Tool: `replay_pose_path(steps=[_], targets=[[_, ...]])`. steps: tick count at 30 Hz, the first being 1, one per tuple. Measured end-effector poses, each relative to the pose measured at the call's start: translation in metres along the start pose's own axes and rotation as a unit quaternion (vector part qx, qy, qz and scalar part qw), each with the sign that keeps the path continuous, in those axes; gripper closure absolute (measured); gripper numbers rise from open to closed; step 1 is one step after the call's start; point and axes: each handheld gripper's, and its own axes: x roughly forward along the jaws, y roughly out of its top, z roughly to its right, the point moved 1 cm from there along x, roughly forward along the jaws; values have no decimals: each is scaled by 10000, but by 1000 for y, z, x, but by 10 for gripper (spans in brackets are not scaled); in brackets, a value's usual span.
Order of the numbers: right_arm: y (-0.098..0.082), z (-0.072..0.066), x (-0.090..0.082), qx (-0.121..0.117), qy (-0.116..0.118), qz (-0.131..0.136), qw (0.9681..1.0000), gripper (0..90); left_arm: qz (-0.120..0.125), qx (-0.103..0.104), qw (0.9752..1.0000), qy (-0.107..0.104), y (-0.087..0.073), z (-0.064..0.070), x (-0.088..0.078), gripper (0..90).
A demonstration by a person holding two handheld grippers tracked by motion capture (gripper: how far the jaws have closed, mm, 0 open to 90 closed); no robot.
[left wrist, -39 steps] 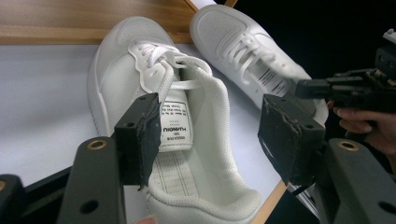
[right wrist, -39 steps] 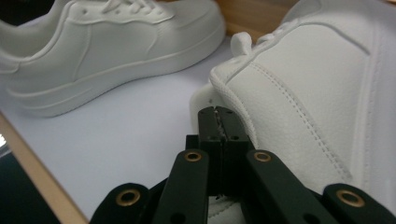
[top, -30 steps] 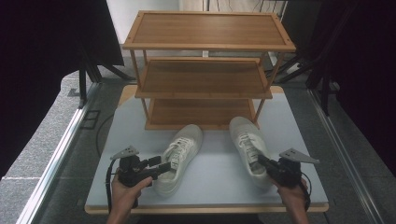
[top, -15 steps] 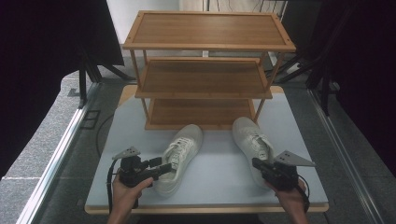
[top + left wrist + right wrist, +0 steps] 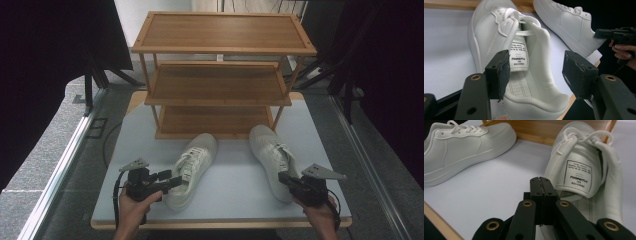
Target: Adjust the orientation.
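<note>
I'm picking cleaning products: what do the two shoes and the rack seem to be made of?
Left shoe and right shoe: white, smooth uppers with a slight sheen, probably leather or synthetic; the collar lining looks like woven mesh fabric, with cotton-like laces. Rack: light wood or bamboo, going by the grain and warm tone, matte.

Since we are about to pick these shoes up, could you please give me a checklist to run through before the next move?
1. Left gripper ready to grasp: ok, jaws open at the heel opening of the left shoe.
2. Right gripper ready to grasp: not ok, jaws shut, nothing seen between them.
3. Right gripper aimed at the right shoe: ok, its heel opening lies just ahead.
4. Both shoes upright on the table: ok.
5. Rack shelves free: ok, all three bare.
6. Left jaws touching the shoe: cannot tell.
</note>
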Motion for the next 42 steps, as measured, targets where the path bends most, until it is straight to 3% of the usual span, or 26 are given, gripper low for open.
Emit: replay_pose_path(steps=[6,7,8,11,12,16,17,20,26,29,33,34,36,42], targets=[[0,4,-4,0,19,26,10000,900,-68,24,10000,-1,-1,1,4,392],[3,-3,-1,-52,161,-187,9997,900,-85,9,10000,-8,-2,1,5,392],[3,-8,2,-118,165,-219,9996,900,-85,9,10000,-8,-2,1,5,392],[-2,-19,14,-391,-98,-540,9977,900,-126,-6,9999,-32,-3,0,7,392],[-3,-19,15,-373,-78,-478,9981,900,-132,-8,9999,-40,-3,0,7,392],[-3,-12,9,-300,-180,-447,9984,900,-108,-20,9999,-54,-3,-1,6,392],[-6,-9,6,-344,-357,-486,9976,900,-105,-35,9999,-61,-3,-1,6,392],[-9,-2,0,-321,-565,-497,9966,900,-108,-51,9999,-66,-3,-1,7,392],[-11,9,-7,-138,-561,-462,9973,900,-114,-60,9999,-102,-3,-2,7,393],[-12,18,-10,57,-429,-421,9982,900,-37,-203,9995,-248,-5,-7,4,400],[-10,18,-7,-31,-327,-400,9987,897,26,-224,9995,-236,-6,-8,0,402],[-9,15,-4,-28,-235,-298,9993,826,68,-200,9997,-159,-6,-6,-3,399],[-8,12,-3,-8,-174,-165,9997,772,157,-176,9996,-179,-7,-4,-6,399],[-5,5,-2,-249,-176,78,9995,651,368,-48,9992,-164,-3,3,-15,400]])
